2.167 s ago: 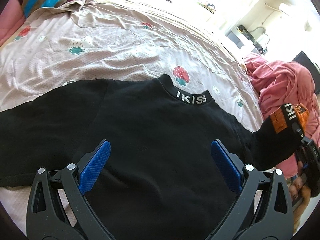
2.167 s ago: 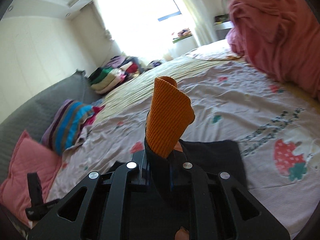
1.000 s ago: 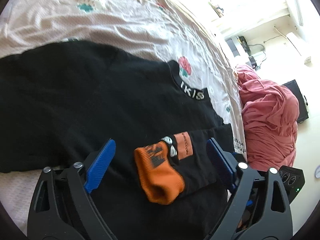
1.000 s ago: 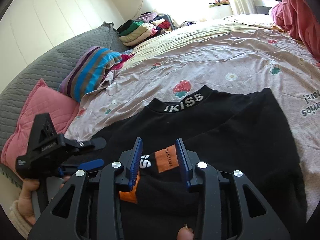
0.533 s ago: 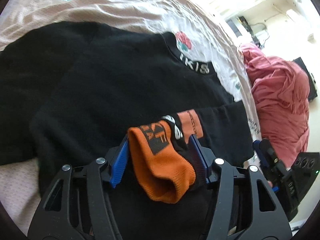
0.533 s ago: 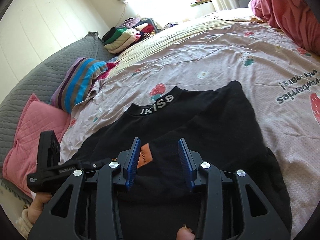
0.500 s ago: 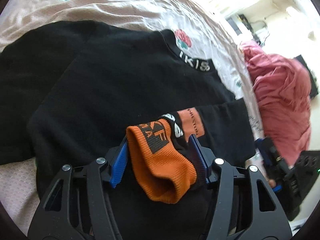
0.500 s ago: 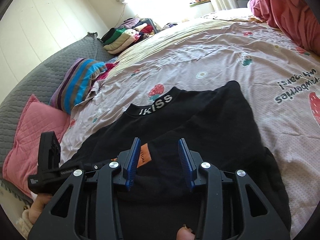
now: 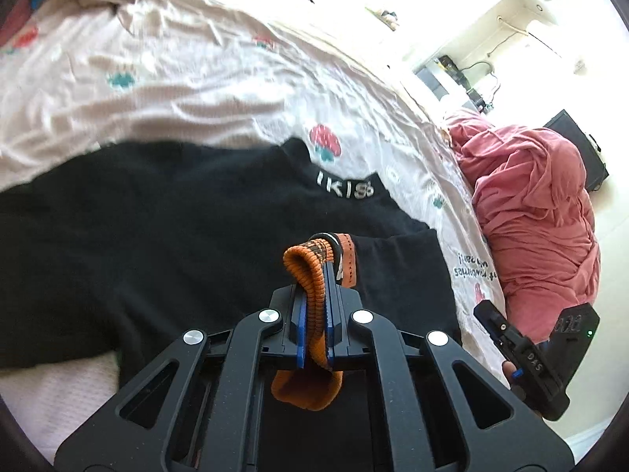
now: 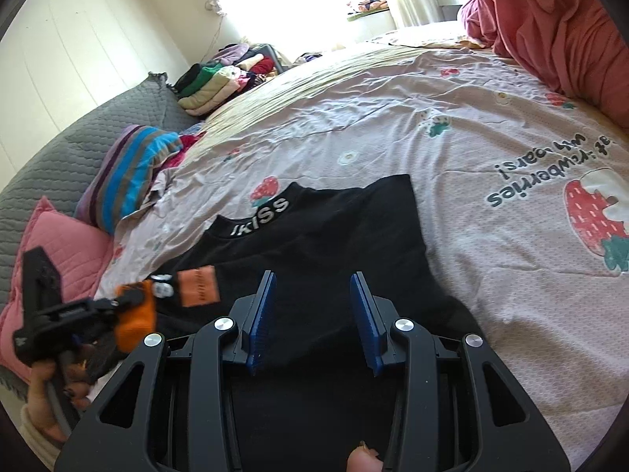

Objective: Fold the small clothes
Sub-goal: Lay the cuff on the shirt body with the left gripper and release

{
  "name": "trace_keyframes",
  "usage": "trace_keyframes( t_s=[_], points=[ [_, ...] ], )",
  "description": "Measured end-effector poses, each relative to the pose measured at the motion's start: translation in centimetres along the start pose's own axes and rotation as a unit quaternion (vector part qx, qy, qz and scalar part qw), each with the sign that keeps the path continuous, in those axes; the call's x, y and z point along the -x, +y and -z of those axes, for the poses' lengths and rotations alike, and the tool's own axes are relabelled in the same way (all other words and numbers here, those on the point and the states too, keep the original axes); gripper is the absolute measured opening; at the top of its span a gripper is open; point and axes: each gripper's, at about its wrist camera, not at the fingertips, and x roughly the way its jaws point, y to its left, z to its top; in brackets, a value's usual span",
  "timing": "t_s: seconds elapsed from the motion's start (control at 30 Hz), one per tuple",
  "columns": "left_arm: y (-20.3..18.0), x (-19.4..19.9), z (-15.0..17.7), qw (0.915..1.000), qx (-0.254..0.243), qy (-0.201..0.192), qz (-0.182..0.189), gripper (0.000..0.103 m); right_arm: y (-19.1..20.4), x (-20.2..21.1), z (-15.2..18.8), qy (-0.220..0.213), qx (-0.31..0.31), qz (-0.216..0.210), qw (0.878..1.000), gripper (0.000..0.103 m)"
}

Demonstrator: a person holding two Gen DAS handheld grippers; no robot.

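A black sweater (image 9: 157, 216) with a white-lettered collar lies flat on the bed, and its right sleeve is folded in across the chest. My left gripper (image 9: 314, 287) is shut on that sleeve's orange cuff (image 9: 304, 263), which bulges out above and below the blue pads. The right wrist view shows the same cuff (image 10: 135, 314) pinched at the far left, beside an orange patch (image 10: 197, 285). My right gripper (image 10: 312, 275) hangs open over the sweater's body (image 10: 334, 244), with nothing between its fingers. Its black housing (image 9: 523, 358) appears at the left wrist view's right edge.
The bedsheet (image 10: 471, 137) carries strawberry prints. A heap of pink cloth (image 9: 530, 216) sits at the bed's right edge. A striped pillow (image 10: 129, 173) and a pink cushion (image 10: 59, 244) lie left of the sweater. Folded clothes (image 10: 212, 82) are stacked far back.
My left jaws went from wide open to shut on the orange cuff and raised it slightly. My right gripper slid rightward off the sleeve, which now lies to its left.
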Motion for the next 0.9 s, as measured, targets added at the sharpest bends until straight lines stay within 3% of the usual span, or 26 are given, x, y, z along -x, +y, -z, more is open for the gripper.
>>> trace_keyframes(
  t_s=[0.23, 0.3, 0.33, 0.37, 0.53, 0.67, 0.8, 0.9],
  points=[
    [0.8, -0.6, -0.3, 0.9994, -0.002, 0.008, -0.033, 0.002, 0.7, -0.8, 0.2, 0.004, 0.038, 0.045, 0.998, 0.038],
    [1.1, -0.7, -0.3, 0.9985, -0.004, 0.011, -0.053, 0.010, 1.1, -1.3, 0.3, 0.008, 0.054, 0.056, 0.997, 0.038],
    [1.1, -0.6, -0.3, 0.9981, -0.006, 0.008, -0.060, 0.023, 1.3, -1.6, 0.4, 0.012, 0.061, 0.060, 0.996, 0.038],
    [1.0, -0.3, -0.4, 0.9976, -0.012, 0.003, -0.069, 0.029, 1.4, -1.9, 0.5, 0.018, 0.068, 0.065, 0.995, 0.039],
    [-0.6, 0.5, -0.1, 0.9951, -0.052, -0.008, -0.084, 0.030, 1.6, -3.2, 1.1, 0.040, 0.092, 0.083, 0.991, 0.039],
    [-0.8, -1.2, 1.0, 0.9928, -0.064, 0.024, -0.098, 0.030, 1.3, -3.9, 1.3, 0.057, 0.097, 0.088, 0.990, 0.047],
    [0.1, -3.6, 2.9, 0.9860, -0.064, 0.069, -0.138, 0.035, 0.7, -4.6, 1.7, 0.076, 0.105, 0.101, 0.986, 0.049],
    [0.7, -4.0, 3.8, 0.9846, -0.062, 0.070, -0.148, 0.036, -0.2, -5.7, 2.1, 0.100, 0.096, 0.117, 0.983, 0.049]
  ],
)
